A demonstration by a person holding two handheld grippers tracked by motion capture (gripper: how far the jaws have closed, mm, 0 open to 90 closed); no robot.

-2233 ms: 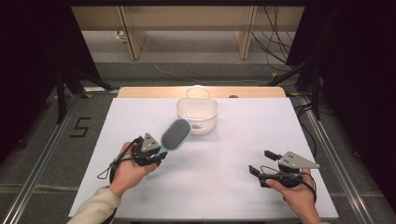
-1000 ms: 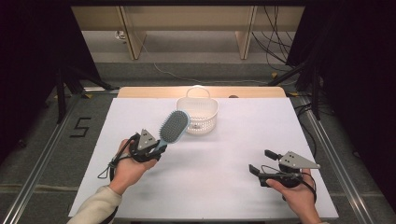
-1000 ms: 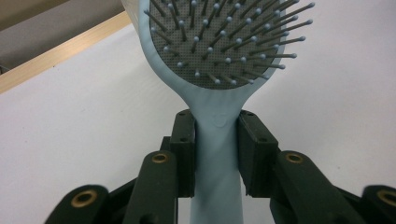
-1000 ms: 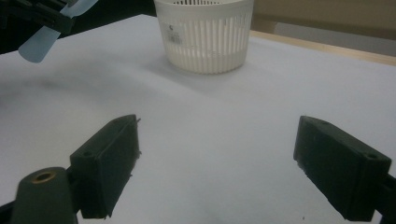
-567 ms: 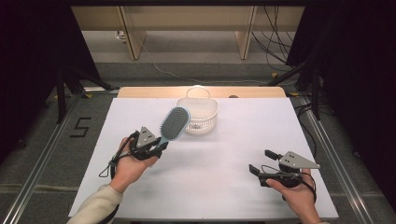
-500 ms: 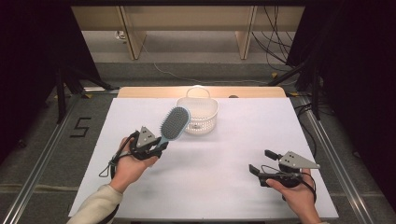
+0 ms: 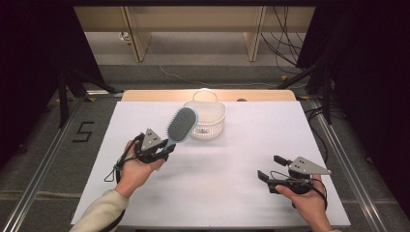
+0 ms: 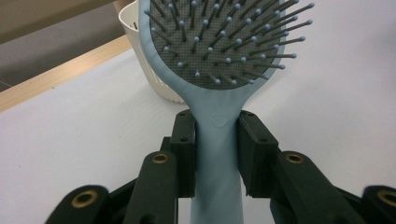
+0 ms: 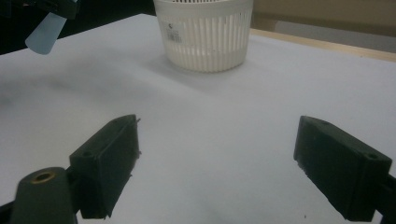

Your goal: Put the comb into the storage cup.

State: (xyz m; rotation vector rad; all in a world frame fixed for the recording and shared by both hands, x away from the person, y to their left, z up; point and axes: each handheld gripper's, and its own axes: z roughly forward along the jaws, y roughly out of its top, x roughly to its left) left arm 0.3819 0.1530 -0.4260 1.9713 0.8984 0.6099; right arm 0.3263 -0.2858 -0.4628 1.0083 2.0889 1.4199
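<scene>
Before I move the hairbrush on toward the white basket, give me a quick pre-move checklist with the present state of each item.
1. Grip: left gripper shut on the hairbrush handle, a pad on each side. Ok.
2. Brush attitude: head raised off the table, angled toward the basket, bristles facing the left gripper's camera. Ok.
3. Basket: upright on the white table, opening upward. Ok.
4. Basket contents: interior not visible well enough. Cannot tell.
5. Right gripper: open, holding nothing, low over the table and well apart from brush and basket. Ok.
6. Path from brush to basket: nothing lies between. Ok.
</scene>
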